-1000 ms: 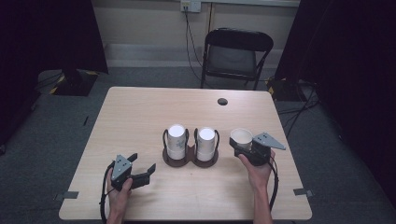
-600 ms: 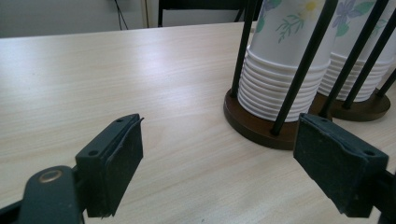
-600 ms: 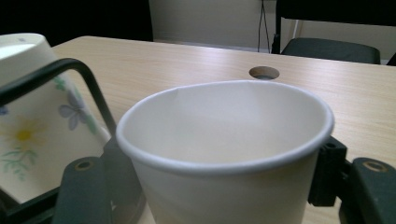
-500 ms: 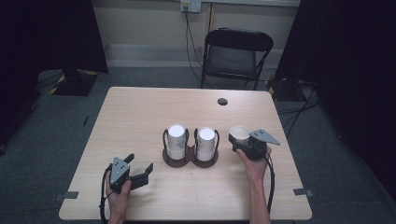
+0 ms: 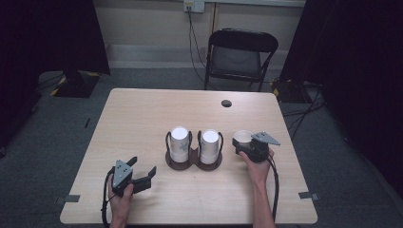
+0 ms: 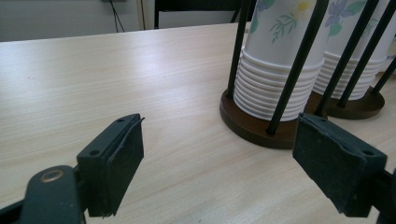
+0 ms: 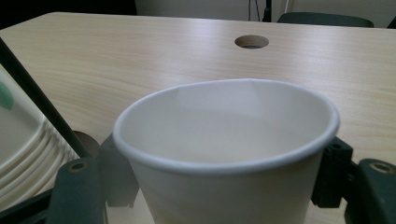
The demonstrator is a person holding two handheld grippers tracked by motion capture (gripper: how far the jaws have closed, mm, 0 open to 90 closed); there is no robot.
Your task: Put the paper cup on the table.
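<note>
The right gripper (image 5: pixel 247 145) had a white paper cup (image 7: pixel 224 140) standing upright between its fingers, mouth up, on the table (image 5: pixel 142 114). Its jaws had just been opening with the cup between them. The pads (image 7: pixel 327 179) stood just beside the cup's wall on either side, and the rim looked round rather than pinched, so the hold seemed slack and the step in hand was most likely letting the cup go.

To do that well, the fingers needed to spread evenly, so that neither pad dragged the light cup sideways. Once both pads were clear, the gripper should have backed straight out along its own fingers, staying low and level, since a lift or a twist could catch the rim and tip the cup. The holder (image 5: pixel 192 162) with its 2 stacks of cups (image 5: pixel 179 142) stood close outside the finger nearer the middle of the table, and 1 of its black rods (image 7: pixel 42 102) was near that finger, so the opening had little room on that side.

The left gripper (image 6: pixel 215 163) had its fingers wide with nothing between them, the holder's base just ahead of the fingertips
</note>
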